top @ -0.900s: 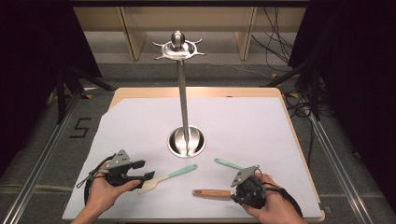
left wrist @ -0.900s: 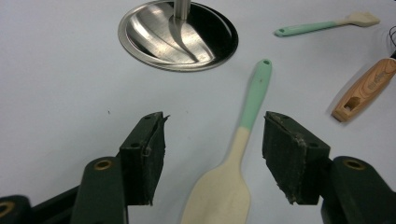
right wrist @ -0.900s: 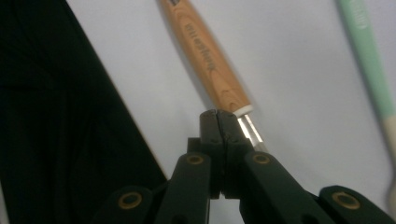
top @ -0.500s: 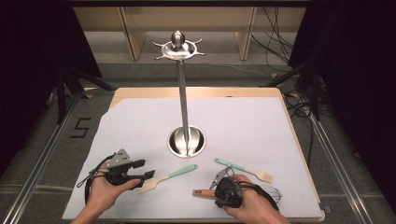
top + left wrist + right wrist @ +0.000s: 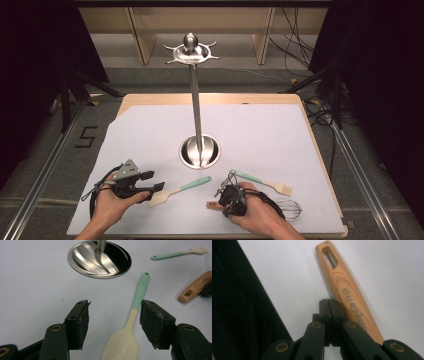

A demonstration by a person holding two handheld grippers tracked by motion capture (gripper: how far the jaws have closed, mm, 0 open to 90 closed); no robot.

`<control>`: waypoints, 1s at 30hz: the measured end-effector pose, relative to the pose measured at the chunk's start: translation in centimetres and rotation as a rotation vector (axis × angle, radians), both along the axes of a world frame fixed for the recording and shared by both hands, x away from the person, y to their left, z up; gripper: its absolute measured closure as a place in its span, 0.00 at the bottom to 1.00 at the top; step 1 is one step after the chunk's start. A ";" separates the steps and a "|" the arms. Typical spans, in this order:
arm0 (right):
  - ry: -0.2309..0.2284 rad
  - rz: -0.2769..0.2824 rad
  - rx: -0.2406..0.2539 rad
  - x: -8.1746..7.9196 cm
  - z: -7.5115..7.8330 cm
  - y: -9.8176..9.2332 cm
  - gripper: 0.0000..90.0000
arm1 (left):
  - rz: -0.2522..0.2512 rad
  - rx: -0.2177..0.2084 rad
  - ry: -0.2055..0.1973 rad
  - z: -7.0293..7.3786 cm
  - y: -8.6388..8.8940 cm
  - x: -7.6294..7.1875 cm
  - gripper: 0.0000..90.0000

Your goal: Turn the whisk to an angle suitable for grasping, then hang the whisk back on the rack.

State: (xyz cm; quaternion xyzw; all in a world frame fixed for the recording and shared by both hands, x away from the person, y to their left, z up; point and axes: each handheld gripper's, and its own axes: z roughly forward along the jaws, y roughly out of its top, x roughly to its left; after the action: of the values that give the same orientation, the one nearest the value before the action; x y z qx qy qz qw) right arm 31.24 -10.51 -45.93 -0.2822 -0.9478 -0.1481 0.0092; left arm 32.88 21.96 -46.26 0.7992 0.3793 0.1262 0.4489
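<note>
My left gripper (image 5: 152,181) rests at the front left of the white sheet with its jaws open. In the left gripper view the cream head of a green-handled spatula (image 5: 126,340) lies on the sheet between the open jaws (image 5: 113,315), untouched. The spatula (image 5: 178,191) points toward the stand's base. My right gripper (image 5: 225,200) sits over the wooden handle (image 5: 212,204) of a whisk. In the right gripper view its jaws (image 5: 328,301) are shut with nothing between them, and the wooden handle (image 5: 344,287) lies along their right side.
A tall metal stand rises from a round steel base (image 5: 200,151) at mid-table, its hooked top (image 5: 191,50) high above. A green-handled brush (image 5: 260,181) and the whisk's wires (image 5: 290,207) lie at the front right. The board's front edge is close to both hands.
My right hand has moved left over the whisk's wooden handle, uncovering the brush and the whisk wires. The left hand and the spatula have stayed put.
</note>
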 end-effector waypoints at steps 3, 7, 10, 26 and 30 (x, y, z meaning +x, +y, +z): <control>-0.012 -0.009 0.003 0.6 0.0 0.1 1.00 | -0.007 0.008 0.010 0.0 0.0 0.0 0.44; -0.021 -0.038 0.007 1.0 0.0 0.1 1.00 | -0.011 -0.005 0.010 0.0 -0.1 0.0 0.44; -0.006 -0.008 0.035 0.8 0.3 0.0 0.97 | 0.006 -0.007 0.004 0.1 -0.2 0.0 0.44; -0.095 0.004 0.069 1.5 4.4 -3.0 0.77 | 0.025 -0.062 0.009 0.1 -0.4 0.2 0.43; -0.110 0.015 0.053 1.9 4.6 -3.6 0.75 | 0.010 -0.050 -0.003 0.1 -0.5 -0.3 0.44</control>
State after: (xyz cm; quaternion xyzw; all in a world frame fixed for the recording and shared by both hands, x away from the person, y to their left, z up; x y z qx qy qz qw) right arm 33.13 -14.11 -41.38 -0.2660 -0.9448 -0.1882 -0.0341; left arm 32.60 21.49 -46.13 0.7855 0.3859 0.1201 0.4687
